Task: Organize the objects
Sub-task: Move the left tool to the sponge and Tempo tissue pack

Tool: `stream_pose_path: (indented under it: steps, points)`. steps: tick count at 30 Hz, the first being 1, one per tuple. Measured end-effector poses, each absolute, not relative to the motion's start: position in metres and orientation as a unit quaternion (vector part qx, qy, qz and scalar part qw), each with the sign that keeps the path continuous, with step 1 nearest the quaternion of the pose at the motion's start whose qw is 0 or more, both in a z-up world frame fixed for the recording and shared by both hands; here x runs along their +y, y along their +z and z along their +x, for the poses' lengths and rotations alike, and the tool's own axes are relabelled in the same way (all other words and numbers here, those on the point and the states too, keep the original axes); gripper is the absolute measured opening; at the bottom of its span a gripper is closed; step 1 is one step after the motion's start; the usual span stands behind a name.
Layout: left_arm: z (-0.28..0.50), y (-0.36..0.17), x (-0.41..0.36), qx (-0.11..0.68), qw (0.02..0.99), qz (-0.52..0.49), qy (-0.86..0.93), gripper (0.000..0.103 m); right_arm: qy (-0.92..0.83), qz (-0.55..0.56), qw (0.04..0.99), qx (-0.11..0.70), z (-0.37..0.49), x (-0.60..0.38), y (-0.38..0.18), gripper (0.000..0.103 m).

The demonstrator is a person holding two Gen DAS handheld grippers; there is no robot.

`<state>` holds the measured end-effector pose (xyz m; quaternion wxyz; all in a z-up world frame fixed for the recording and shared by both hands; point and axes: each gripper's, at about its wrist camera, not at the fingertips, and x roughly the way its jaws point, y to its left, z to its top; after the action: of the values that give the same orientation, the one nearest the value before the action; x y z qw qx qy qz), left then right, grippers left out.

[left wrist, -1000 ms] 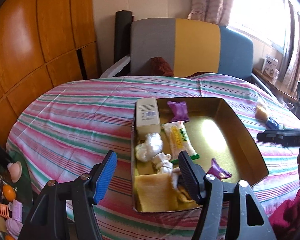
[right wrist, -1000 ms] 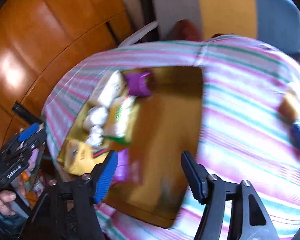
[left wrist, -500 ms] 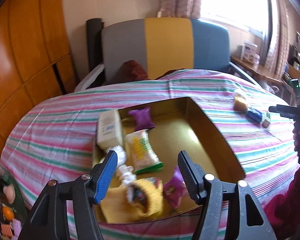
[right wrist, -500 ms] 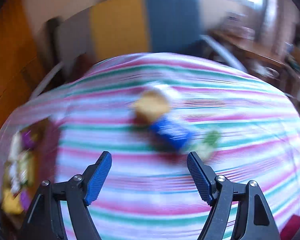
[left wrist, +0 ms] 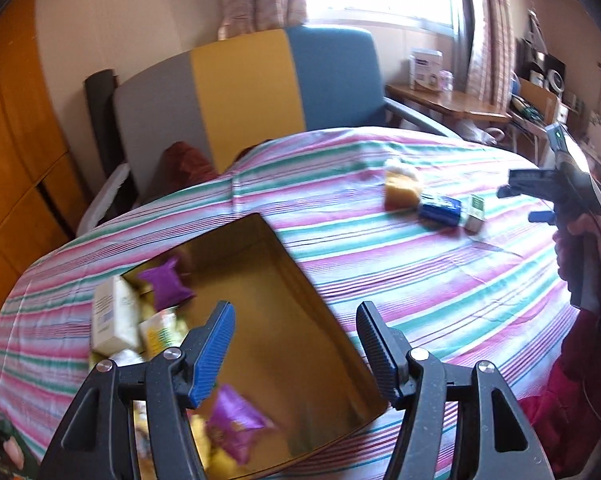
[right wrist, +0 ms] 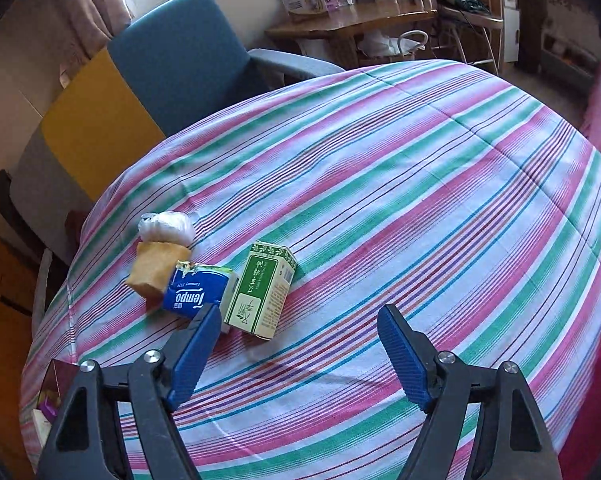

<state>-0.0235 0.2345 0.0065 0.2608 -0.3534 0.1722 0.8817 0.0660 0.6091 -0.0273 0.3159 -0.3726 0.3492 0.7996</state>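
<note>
My right tongs [right wrist: 298,350] were spreading, empty, over the bench [right wrist: 420,208] beside the green box [right wrist: 260,292]; my left tongs [left wrist: 294,346] hung spread above the tin [left wrist: 300,344].

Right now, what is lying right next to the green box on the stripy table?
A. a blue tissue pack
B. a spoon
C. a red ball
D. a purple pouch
A: the blue tissue pack lies against the green box on the striped cloth.
</note>
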Motion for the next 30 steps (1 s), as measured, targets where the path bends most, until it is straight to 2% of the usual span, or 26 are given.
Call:
stream_pose_path:
  steps: [13, 21, 30]
  points:
    - [-0.017, -0.014, 0.288, 0.198, 0.301, -0.378, 0.853, 0.064, 0.788, -0.363, 0.306, 0.392, 0.072, 0.611, -0.032, 0.084]
    - [-0.027, -0.024, 0.307, 0.184, 0.32, -0.411, 0.833, 0.064, 0.778, -0.354, 0.313, 0.414, 0.079, 0.618, -0.034, 0.085]
    - [-0.053, -0.034, 0.341, 0.127, 0.348, -0.472, 0.8, 0.064, 0.761, -0.33, 0.32, 0.458, 0.092, 0.63, -0.037, 0.086]
